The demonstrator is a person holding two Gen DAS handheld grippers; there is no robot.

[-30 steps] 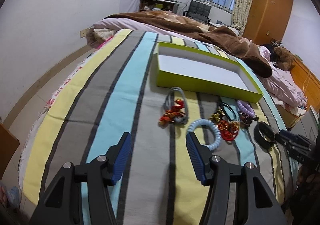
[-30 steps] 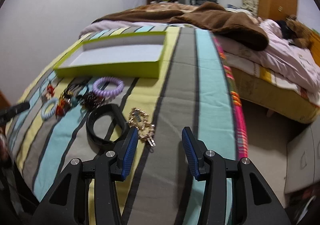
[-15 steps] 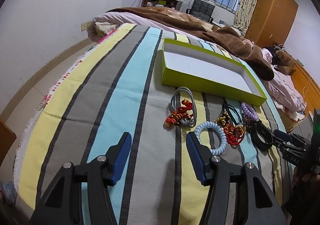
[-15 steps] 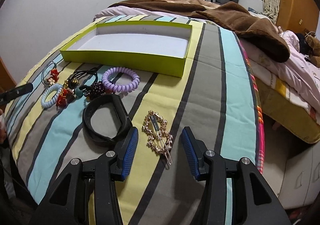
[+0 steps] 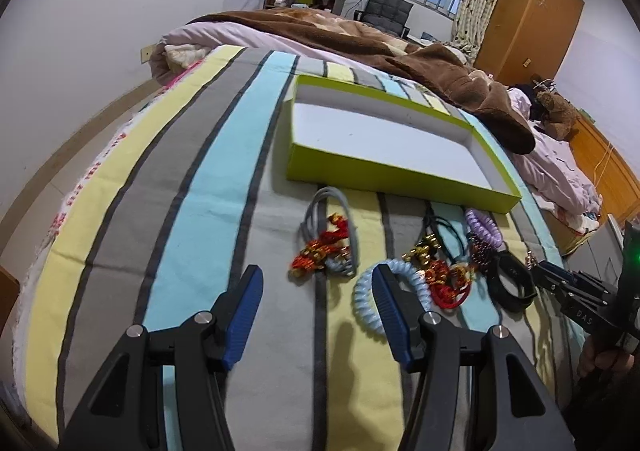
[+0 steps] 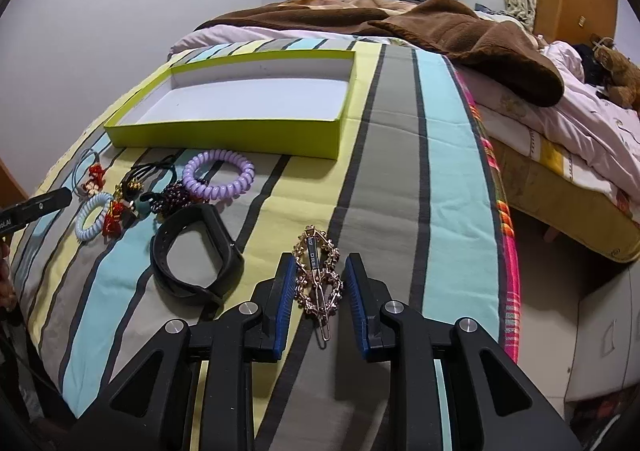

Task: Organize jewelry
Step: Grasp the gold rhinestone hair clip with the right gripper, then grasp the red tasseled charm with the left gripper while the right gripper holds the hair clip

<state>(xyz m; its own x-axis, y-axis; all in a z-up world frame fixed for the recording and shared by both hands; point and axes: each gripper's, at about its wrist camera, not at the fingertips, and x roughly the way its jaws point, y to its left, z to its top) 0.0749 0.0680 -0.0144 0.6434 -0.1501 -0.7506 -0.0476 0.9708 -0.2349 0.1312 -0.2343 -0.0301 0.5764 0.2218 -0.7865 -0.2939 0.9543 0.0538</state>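
Flanking gold hair clip (image 6: 318, 275), bedspread (image 6: 400, 155) edge near

Right tool (image 6: 318, 291): matt black plastic arms, ribbed blue pads, bright metal pivot screws. Between its pads, hair clip (image 6: 318, 275): glossy gold-tone metal. Left of it, wristband (image 6: 196, 255): matt black, rubbery. Beyond, tray (image 6: 224, 133): matt lime card. Bedspread (image 6: 452, 179): striped woven cloth.

Hair clip (image 6: 318, 275) between tongs (image 6: 318, 283), tray (image 6: 224, 131) behind.
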